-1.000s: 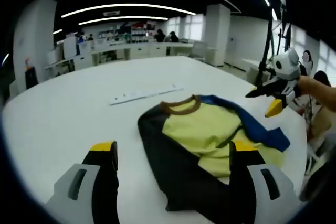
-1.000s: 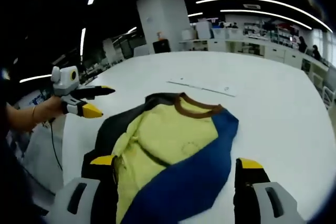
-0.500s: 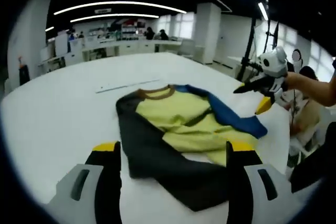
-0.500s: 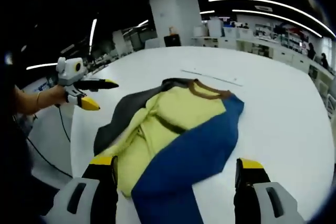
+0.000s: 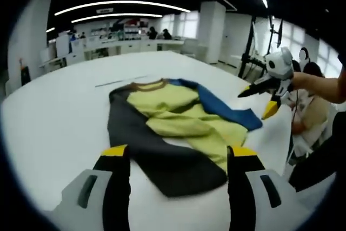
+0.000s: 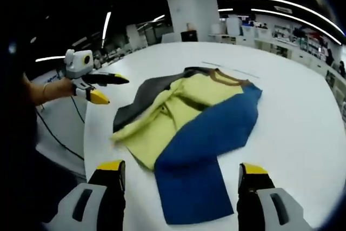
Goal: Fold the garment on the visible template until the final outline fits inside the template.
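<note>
A long-sleeved garment lies crumpled on the white table: yellow body (image 5: 184, 120), dark grey sleeve (image 5: 157, 158), blue sleeve (image 6: 203, 150) and brown collar (image 5: 147, 85). My left gripper (image 5: 175, 158) hangs open above the near end of the grey sleeve, nothing between its yellow-tipped jaws. My right gripper (image 6: 181, 174) is open over the blue sleeve's cuff end. Each gripper also appears in the other's view, held off the table's edge: the right gripper (image 5: 265, 94) and the left gripper (image 6: 102, 87). A thin template line (image 5: 121, 81) runs on the table beyond the collar.
The white table (image 5: 48, 117) is wide and round-edged. A black tripod (image 5: 250, 41) and a seated person (image 5: 308, 112) are beyond its right edge. A black cable (image 6: 59, 139) hangs by the edge in the right gripper view. Desks and people stand far back.
Both cameras have drawn back toward me and the garment's hem. The garment now sits farther out, with both sleeves' ends showing between the jaws.
</note>
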Demonstrator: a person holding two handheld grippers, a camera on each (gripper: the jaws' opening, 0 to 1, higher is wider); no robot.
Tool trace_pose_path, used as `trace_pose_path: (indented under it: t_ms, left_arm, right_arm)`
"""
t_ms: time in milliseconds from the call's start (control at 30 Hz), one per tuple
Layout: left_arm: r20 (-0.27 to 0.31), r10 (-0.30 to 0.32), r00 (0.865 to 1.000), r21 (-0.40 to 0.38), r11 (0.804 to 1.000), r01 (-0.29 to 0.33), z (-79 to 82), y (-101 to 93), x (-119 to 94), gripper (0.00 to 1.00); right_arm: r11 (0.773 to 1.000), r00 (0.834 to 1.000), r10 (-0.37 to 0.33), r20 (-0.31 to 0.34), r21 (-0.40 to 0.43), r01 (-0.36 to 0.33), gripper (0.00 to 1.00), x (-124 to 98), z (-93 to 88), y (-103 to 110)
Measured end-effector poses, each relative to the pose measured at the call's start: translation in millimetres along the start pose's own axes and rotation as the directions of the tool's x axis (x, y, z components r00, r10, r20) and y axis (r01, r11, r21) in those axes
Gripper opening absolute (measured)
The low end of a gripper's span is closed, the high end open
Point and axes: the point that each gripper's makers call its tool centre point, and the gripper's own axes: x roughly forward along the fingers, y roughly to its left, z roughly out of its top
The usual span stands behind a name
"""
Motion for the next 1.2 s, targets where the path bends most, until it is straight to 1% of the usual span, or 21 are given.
trace_pose_path:
  t_ms: [67,133,200,233,333,467,500,567,633,700,733,767,833,900,1000,1100,1133,1200]
  left_arm:
    - [-0.003,0.002,1.000,-0.006,1.000,-0.002,-4.6,-5.1,-1.7,0.61]
    - [-0.004,-0.018,1.000,-0.026,1.000,0.018,-9.4,-14.2,-2.5,0.55]
    - [-0.014,-0.022,1.000,-0.021,1.000,0.021,-14.8,-19.2,-2.2,0.51]
    - [-0.027,-0.017,0.999,-0.023,1.000,0.016,-18.2,-21.3,-2.1,0.49]
    - [-0.043,-0.012,0.999,-0.018,1.000,0.012,-23.1,-27.3,-0.8,0.46]
    - [-0.068,-0.005,0.998,-0.052,0.999,0.001,-27.4,-34.5,3.9,0.39]
    - [-0.074,0.000,0.997,-0.050,0.999,-0.004,-28.3,-35.7,5.0,0.38]
    - [-0.100,0.038,0.994,-0.041,0.998,-0.042,-31.9,-33.5,6.6,0.38]
    - [-0.089,0.056,0.994,-0.055,0.997,-0.061,-30.5,-35.1,9.0,0.36]
    - [-0.091,0.059,0.994,-0.068,0.996,-0.065,-30.3,-38.9,11.1,0.34]
    - [-0.103,0.058,0.993,-0.055,0.996,-0.064,-32.1,-41.7,12.5,0.33]
    - [-0.122,0.063,0.991,-0.020,0.998,-0.066,-34.9,-41.7,12.7,0.31]
    - [-0.148,0.088,0.985,0.022,0.996,-0.086,-39.7,-41.6,13.2,0.29]
    - [-0.143,0.090,0.986,0.030,0.996,-0.087,-40.8,-44.7,14.0,0.28]
    - [-0.170,0.103,0.980,0.050,0.994,-0.096,-47.8,-44.7,15.3,0.23]
    - [-0.178,0.109,0.978,0.052,0.994,-0.101,-51.4,-43.5,17.0,0.22]
    - [-0.189,0.113,0.975,0.047,0.993,-0.106,-54.2,-42.1,17.9,0.22]
    - [-0.204,0.121,0.971,0.050,0.992,-0.113,-57.6,-40.4,18.1,0.20]
  right_arm:
    - [1.000,1.000,-0.003,-0.008,0.000,0.003,0.80,-1.5,-6.1,2.1]
    - [1.000,1.000,-0.010,-0.013,0.003,0.010,0.76,-2.3,-12.1,3.5]
    - [1.000,1.000,-0.025,-0.015,-0.002,0.025,0.73,-2.9,-17.2,5.0]
    - [1.000,0.999,-0.030,-0.016,-0.002,0.030,0.72,-3.0,-19.1,5.6]
    - [0.999,0.999,-0.042,-0.014,-0.002,0.042,0.69,-2.9,-24.1,7.5]
    - [0.998,0.997,-0.070,-0.013,0.000,0.070,0.62,-2.2,-31.1,7.4]
    - [0.997,0.997,-0.081,-0.012,0.000,0.081,0.60,-1.9,-32.6,7.0]
    - [0.995,0.995,-0.097,-0.012,-0.011,0.097,0.58,-1.8,-35.1,6.0]
    - [0.992,0.993,-0.119,-0.012,-0.032,0.119,0.54,-1.7,-37.9,4.5]
    - [0.990,0.991,-0.134,-0.018,-0.042,0.133,0.50,-1.2,-41.5,3.4]
    - [0.990,0.990,-0.137,-0.021,-0.044,0.136,0.49,-0.7,-43.5,3.4]
    - [0.989,0.990,-0.140,-0.023,-0.046,0.139,0.47,-0.6,-44.5,3.5]
    - [0.987,0.988,-0.151,-0.026,-0.058,0.150,0.44,-0.4,-46.7,3.3]
    - [0.985,0.986,-0.164,-0.025,-0.066,0.162,0.42,-0.4,-48.2,1.9]
    - [0.982,0.984,-0.176,-0.028,-0.076,0.174,0.40,-0.2,-50.3,1.4]
    - [0.980,0.983,-0.181,-0.035,-0.087,0.178,0.37,0.8,-52.9,1.8]
    - [0.978,0.981,-0.190,-0.045,-0.095,0.186,0.37,2.0,-55.9,0.9]
    - [0.977,0.980,-0.195,-0.024,-0.088,0.192,0.36,1.0,-51.3,0.7]
